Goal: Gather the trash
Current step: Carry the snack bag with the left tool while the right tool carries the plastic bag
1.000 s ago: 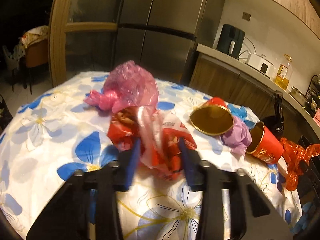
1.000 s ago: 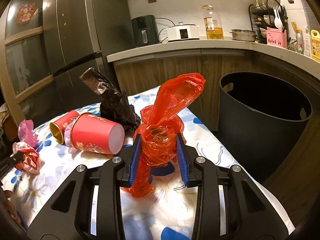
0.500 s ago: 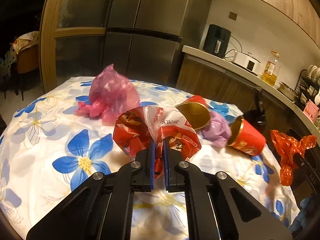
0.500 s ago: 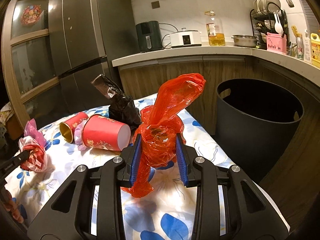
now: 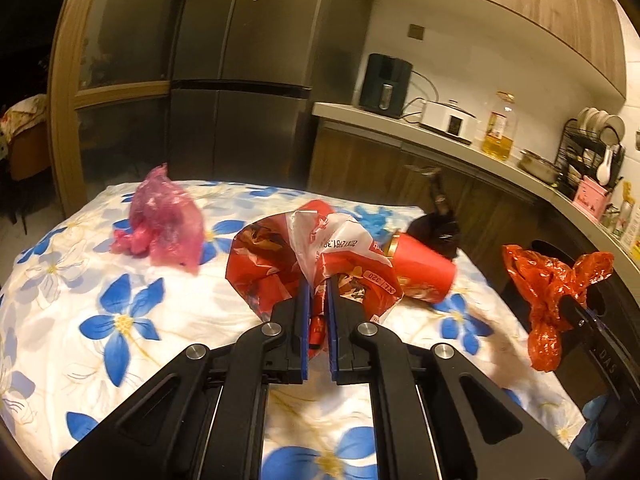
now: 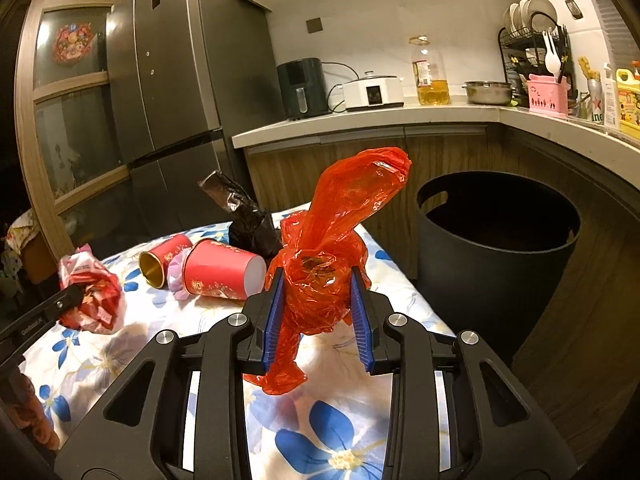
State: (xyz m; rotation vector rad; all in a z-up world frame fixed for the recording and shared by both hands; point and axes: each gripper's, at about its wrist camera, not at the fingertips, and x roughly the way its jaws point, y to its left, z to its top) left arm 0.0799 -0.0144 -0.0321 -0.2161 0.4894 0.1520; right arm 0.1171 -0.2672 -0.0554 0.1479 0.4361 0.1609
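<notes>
My left gripper (image 5: 318, 296) is shut on a crumpled red and white snack wrapper (image 5: 280, 264) and holds it above the flowered tablecloth (image 5: 120, 320). The wrapper also shows in the right wrist view (image 6: 94, 300). My right gripper (image 6: 316, 304) is shut on an orange-red plastic bag (image 6: 340, 240), held above the table's right end; the bag shows in the left wrist view (image 5: 548, 280) too. A black round bin (image 6: 496, 248) stands open just right of the table.
On the table lie a pink plastic bag (image 5: 164, 220), two red paper cups (image 6: 224, 274) (image 6: 162, 258), a purple scrap (image 6: 176, 278) and a dark brown bag (image 6: 248, 224). A counter (image 6: 400, 116) with appliances runs behind; a fridge (image 5: 240, 80) stands at the back.
My left gripper closed on the snack wrapper and lifted it off the table, moving right. My right gripper rose a little with the orange-red bag still in it.
</notes>
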